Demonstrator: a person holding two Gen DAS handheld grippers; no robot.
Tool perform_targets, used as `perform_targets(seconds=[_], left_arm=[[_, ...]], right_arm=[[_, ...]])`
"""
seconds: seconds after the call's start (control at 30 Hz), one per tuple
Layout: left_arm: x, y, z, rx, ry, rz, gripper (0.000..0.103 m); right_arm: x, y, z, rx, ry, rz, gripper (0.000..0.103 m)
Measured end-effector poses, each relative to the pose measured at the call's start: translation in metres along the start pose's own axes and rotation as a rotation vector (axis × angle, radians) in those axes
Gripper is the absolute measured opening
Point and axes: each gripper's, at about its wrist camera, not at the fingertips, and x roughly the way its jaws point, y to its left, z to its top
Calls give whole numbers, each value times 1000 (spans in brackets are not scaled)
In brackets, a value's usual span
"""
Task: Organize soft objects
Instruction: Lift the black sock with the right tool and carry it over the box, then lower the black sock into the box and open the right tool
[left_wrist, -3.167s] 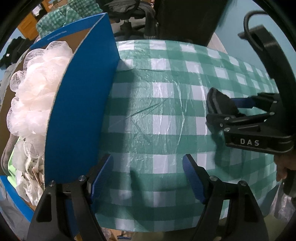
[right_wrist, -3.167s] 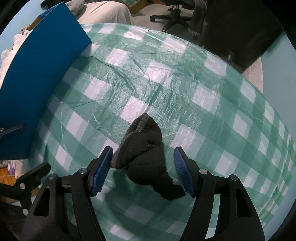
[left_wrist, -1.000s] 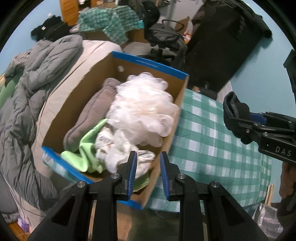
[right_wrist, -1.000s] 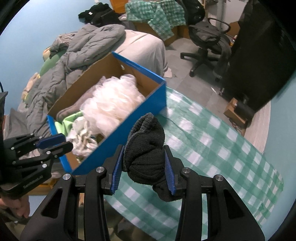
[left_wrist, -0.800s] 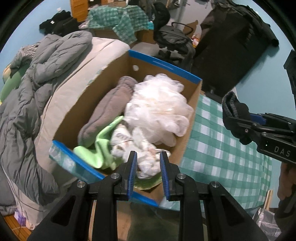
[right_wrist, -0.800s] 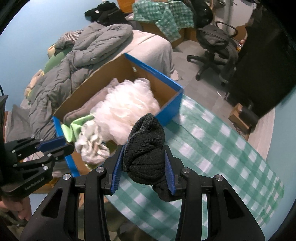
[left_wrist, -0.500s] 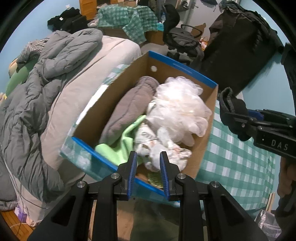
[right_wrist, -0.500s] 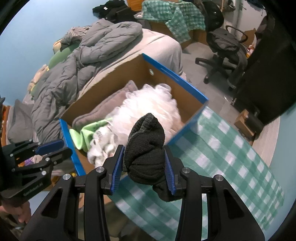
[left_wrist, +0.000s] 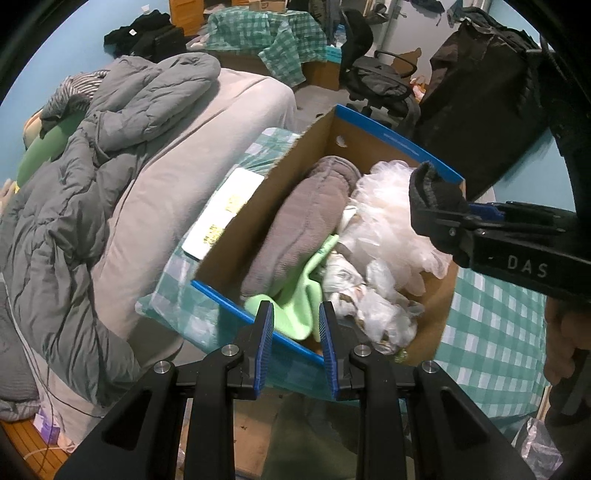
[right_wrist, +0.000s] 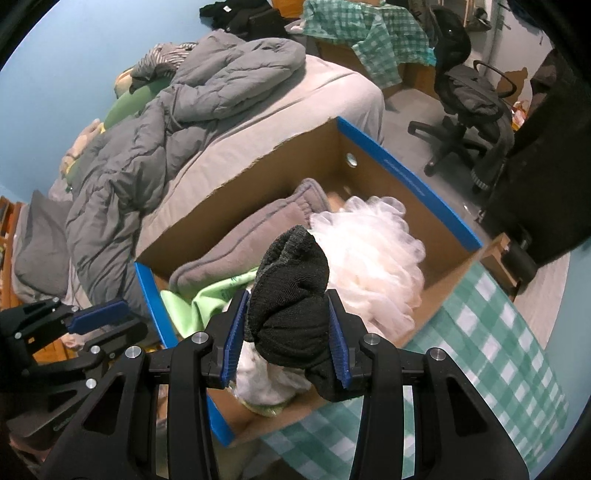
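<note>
Right tongs (right_wrist: 286, 334) clamp the black knit sock (right_wrist: 291, 295) over the cardboard box (right_wrist: 424, 188)'s near corner, left tongs (left_wrist: 295, 343) narrowly parted and empty, so I should release above the white mesh pouf (right_wrist: 376, 254), clear of the rim.

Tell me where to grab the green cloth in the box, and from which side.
Grip the green cloth at its bunched fold near the box's near blue edge, coming from above. That end lies exposed and raised; its far end is tucked under the grey towel, with plastic bags crowding its right side. The left gripper looks empty, likely suited.
</note>
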Motion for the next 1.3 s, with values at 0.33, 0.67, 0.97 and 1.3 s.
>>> perform_targets(seconds=[0.33,0.67,0.97,1.3], left_arm=[[2,20,11,8,-6,13,25],[-3,27,15,10,-18,29,40],[-19,22,15,42,-59,37,68],[-42,-1,9,99,-95,62,82]], right_arm=[[21,7,19,23,18,-4,40],[14,7,27,34,-31,-42,63],[-10,-2,17,72,-59,-47,67],[-49,-6,-7,80,-86,-72,68]])
